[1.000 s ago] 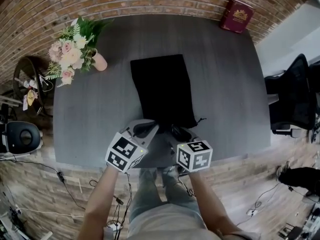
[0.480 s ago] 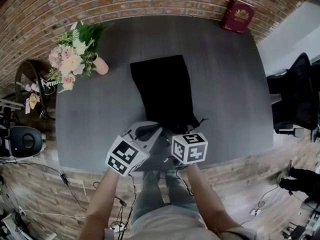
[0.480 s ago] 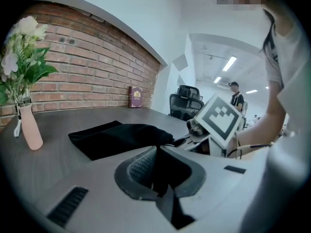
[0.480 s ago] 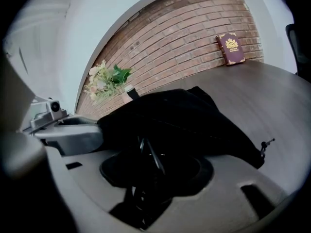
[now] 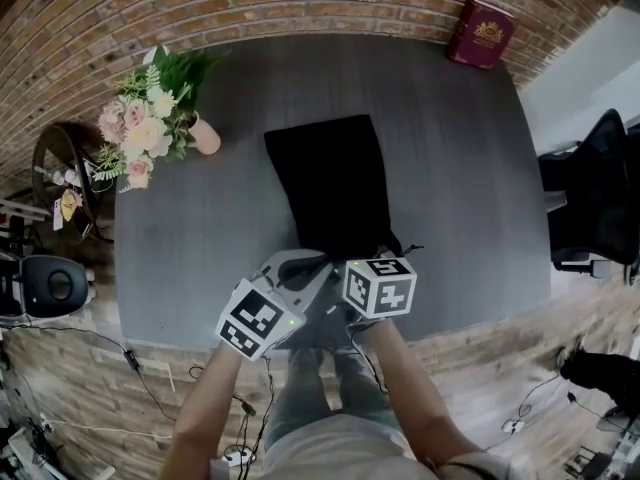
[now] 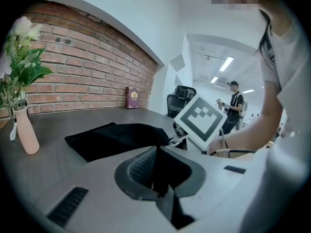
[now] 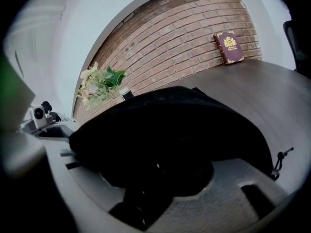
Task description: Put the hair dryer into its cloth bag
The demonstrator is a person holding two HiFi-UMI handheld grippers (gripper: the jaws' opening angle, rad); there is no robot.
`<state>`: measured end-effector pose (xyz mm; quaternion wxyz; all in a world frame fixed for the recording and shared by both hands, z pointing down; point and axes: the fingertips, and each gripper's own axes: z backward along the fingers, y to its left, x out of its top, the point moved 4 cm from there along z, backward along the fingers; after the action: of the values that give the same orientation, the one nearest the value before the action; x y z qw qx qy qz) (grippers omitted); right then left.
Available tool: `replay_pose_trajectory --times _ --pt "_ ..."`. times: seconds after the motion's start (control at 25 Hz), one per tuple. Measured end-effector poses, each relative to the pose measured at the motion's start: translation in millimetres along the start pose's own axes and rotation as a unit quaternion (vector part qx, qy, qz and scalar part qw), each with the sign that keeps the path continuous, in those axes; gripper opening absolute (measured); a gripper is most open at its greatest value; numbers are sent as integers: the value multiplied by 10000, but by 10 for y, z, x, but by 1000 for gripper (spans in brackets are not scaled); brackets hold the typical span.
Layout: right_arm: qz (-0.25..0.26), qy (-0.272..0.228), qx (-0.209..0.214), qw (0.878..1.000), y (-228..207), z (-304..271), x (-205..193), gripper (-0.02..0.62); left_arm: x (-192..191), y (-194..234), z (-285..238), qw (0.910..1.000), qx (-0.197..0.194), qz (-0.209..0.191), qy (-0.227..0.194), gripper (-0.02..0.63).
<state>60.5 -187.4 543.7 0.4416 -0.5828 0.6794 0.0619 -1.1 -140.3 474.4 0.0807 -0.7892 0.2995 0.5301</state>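
The left gripper (image 6: 155, 171) pinches the near hem of the cloth bag (image 5: 333, 183), jaws narrow. Just beside it, the right gripper (image 7: 158, 178) clasps, half-wide, a black bulk (image 7: 160, 171) at the bag's mouth; the bag lies ahead.

tools 2 (image 5: 316, 266) (image 5: 372, 257) | bag 1 (image 5: 330, 183) | vase 1 (image 5: 205, 136) | book 1 (image 5: 484, 32) | table 1 (image 5: 460, 168)
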Motion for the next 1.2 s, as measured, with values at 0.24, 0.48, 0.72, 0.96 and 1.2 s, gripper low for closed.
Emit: replay_pose_trajectory --times 0.24,0.48,0.72,0.96,1.2 --pt "81 -6 -43 10000 -26 -102 76 183 -11 20 -27 10000 -39 71 -18 18" --pt "279 66 -43 9996 -58 -197 107 187 -96 52 -56 9994 -70 318 106 18" --pt "270 196 19 9994 -111 -286 119 190 -105 95 -93 9984 -76 563 40 18" --pt "250 478 -20 9985 -132 -326 52 195 -148 112 -93 9982 -35 589 91 18" --pt "402 522 2 9978 -104 -306 74 265 -158 151 -78 9980 26 633 71 18"
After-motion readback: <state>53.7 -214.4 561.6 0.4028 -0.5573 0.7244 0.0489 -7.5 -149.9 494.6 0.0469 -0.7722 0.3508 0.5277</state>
